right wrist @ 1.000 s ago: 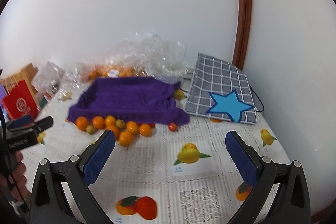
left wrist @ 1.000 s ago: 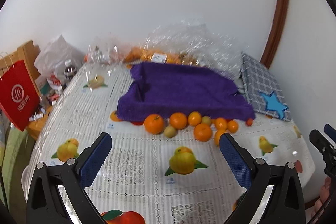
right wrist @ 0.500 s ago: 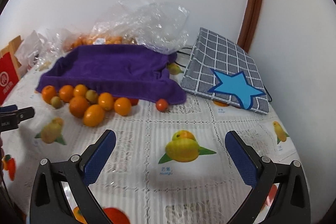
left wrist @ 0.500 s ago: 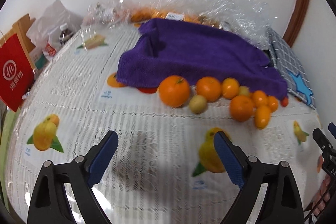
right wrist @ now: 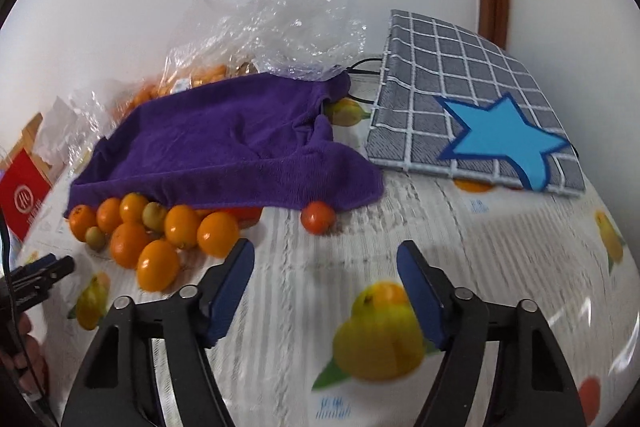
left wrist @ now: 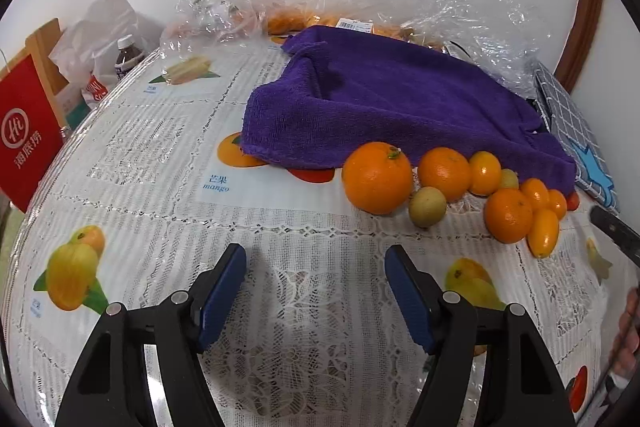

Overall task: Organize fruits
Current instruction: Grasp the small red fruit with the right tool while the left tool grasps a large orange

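Fruits: a bunch of round orange fruits sits on the table, right along the front edge of the purple fuzzy towel (left wrist: 400, 107). They are bunched up and touching each other.
Biggest one: the big round orange with a green stem (left wrist: 377, 177) is at the left end of the bunch. It is the closest fruit to the left tongs.
Small ones: a little yellow-green round fruit (left wrist: 427, 206) leans on the big orange. A long oval orange fruit (left wrist: 543, 232) lies at the front on the right.
Lonely one: a small red-orange round fruit (right wrist: 317, 217) sits by itself, just at the towel's edge, apart from the bunch.
Left tongs: the left black tongs with blue pads (left wrist: 315, 281) are wide open and hold nothing. They hang low over the table, near the big orange but not touching it. I think they are open like that so a fruit can fit in between.
Right tongs: the right black tongs with blue pads (right wrist: 325, 279) are wide open too, with nothing in them. The lonely fruit is just ahead of them, so it may be their pick.
Table: the white lace tablecloth with fruit pictures (left wrist: 160, 163) covers it.
Around: crinkly clear plastic bags (right wrist: 280, 23) lie behind the towel, with more orange fruit inside. A grey checked cloth with a blue star (right wrist: 472, 115) lies to the right.
How far along: nothing looks sorted yet.
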The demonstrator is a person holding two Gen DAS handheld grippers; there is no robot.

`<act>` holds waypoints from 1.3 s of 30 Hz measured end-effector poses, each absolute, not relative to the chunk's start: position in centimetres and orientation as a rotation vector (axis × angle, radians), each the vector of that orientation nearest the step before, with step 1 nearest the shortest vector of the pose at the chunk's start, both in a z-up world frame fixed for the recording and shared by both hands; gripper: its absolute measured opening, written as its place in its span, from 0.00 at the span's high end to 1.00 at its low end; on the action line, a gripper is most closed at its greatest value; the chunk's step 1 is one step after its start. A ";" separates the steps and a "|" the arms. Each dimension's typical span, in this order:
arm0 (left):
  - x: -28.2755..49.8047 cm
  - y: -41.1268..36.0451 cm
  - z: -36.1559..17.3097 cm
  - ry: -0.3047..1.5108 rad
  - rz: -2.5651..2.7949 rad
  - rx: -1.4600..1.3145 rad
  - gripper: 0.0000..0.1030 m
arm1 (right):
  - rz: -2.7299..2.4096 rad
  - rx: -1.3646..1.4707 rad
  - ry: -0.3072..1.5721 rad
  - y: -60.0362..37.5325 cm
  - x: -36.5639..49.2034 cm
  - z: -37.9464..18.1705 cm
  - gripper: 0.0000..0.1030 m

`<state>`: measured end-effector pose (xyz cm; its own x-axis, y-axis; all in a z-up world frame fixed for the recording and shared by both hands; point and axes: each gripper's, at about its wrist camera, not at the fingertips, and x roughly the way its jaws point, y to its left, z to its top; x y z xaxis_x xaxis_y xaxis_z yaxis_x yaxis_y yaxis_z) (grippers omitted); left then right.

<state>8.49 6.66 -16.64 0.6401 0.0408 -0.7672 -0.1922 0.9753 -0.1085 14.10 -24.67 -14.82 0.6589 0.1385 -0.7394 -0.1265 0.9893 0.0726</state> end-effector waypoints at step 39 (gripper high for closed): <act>13.0 6.7 -16.6 0.782 -0.007 -0.377 0.46 | 0.325 0.115 0.808 -25.4 14.3 -15.8 0.77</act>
<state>12.99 6.66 -16.56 0.7127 -0.1450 -0.6864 -0.1323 0.9331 -0.3344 14.26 -25.37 -15.77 0.6445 0.3286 -0.6904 -0.2413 0.9442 0.2242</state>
